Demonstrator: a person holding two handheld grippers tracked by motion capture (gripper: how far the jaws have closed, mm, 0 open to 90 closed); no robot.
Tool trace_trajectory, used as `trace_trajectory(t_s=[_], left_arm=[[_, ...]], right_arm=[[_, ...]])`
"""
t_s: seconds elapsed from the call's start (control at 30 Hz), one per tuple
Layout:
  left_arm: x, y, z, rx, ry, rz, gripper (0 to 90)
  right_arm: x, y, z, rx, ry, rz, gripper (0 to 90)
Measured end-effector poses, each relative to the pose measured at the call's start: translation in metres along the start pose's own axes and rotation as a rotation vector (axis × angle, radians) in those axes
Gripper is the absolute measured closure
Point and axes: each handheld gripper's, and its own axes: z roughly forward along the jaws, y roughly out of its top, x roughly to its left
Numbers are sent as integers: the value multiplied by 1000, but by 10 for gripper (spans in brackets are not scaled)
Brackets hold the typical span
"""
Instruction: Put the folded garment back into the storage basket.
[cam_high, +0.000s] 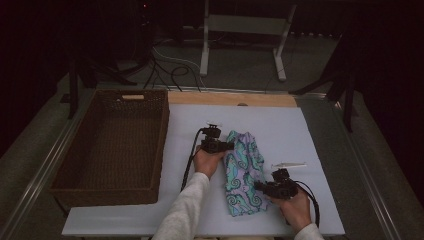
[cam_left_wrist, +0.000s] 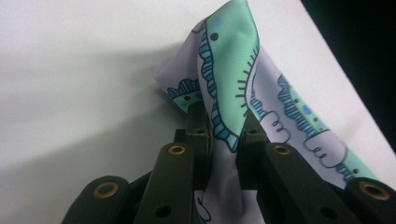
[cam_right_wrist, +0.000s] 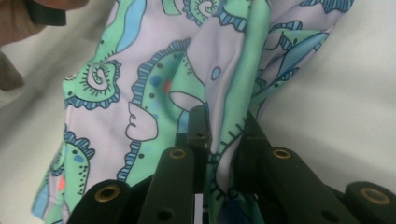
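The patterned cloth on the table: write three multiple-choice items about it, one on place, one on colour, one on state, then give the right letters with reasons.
1. Where does the wicker basket stand relative to the patterned cloth?
A. to its left
B. to its right
C. on top of it

2. Which colours make up the cloth's print?
A. red and black
B. green, lilac and blue
C. plain yellow

3. How is the cloth held?
A. by neither gripper
B. by the right gripper alone
C. by both grippers

Answers:
1 A: in the high view the basket sits at the table's left, beside the white mat.
2 B: both gripper views show those colours.
3 C: the left gripper and the right gripper each pinch a fold of it.
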Motion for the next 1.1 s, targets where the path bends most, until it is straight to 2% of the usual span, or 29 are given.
trace_trajectory(t_s=[0.37, 0.5, 0.63, 1.1], left_arm=[[7, 8, -22, -41, -5, -26, 803], [9, 12, -31, -55, -8, -32, 803], [8, 17, -40, -72, -5, -29, 803], [-3, 34, -63, -103, 2, 12, 802]], right_arm=[[1, 11, -5, -65, 107, 57, 800], [1, 16, -9, -92, 138, 63, 801], [2, 21, -11, -117, 150, 63, 801], [7, 34, -16, -146, 168, 45, 801]])
